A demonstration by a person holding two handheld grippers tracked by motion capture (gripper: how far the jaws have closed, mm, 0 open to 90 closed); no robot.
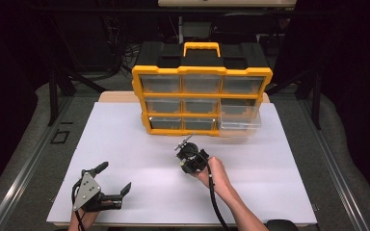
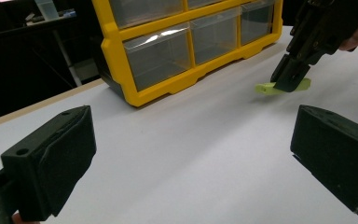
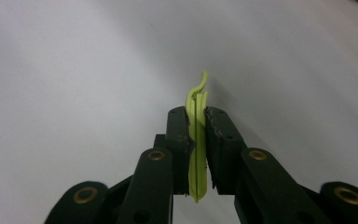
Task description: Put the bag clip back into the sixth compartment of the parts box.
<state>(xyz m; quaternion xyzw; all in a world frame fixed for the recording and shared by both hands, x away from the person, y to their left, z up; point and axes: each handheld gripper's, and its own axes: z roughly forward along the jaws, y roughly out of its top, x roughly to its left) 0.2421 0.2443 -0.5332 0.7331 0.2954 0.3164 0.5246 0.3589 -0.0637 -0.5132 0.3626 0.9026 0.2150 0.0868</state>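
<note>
Small flat lime-green plastic piece [image 3: 197,140], thin, several ribs running lengthwise, one end curling into a little hook. It sits clamped edge-on between the two black jaws of the right gripper [image 3: 197,114], with the hooked end sticking out past the jaw tips and a short bit poking out behind the pads. In the left gripper view the same green piece [image 2: 263,87] shows as a flat light-green strip held level just above the white surface, both ends protruding from the right gripper [image 2: 290,80]. In the high view the right gripper [image 1: 187,146] is over the middle of the worktop, just in front of the organizer; the piece itself is too small to make out there.

Left gripper [image 1: 112,179] rests at the near left corner, well apart from the right one, jaws spread wide with nothing between them; black foam-like pads [image 2: 70,149] visible.

Worktop [image 1: 125,144] is a plain white board, matte, on a light wooden edge. A yellow-and-black parts organizer [image 1: 201,98] stands upright at the far middle, carry handle on top, three rows of clear drawers; the lower-right drawer [image 1: 239,121] is pulled out. Drawer contents can't be told.

Room is dark: black frame legs, cables behind, grey floor both sides. No readable brand, label or writing anywhere.
</note>
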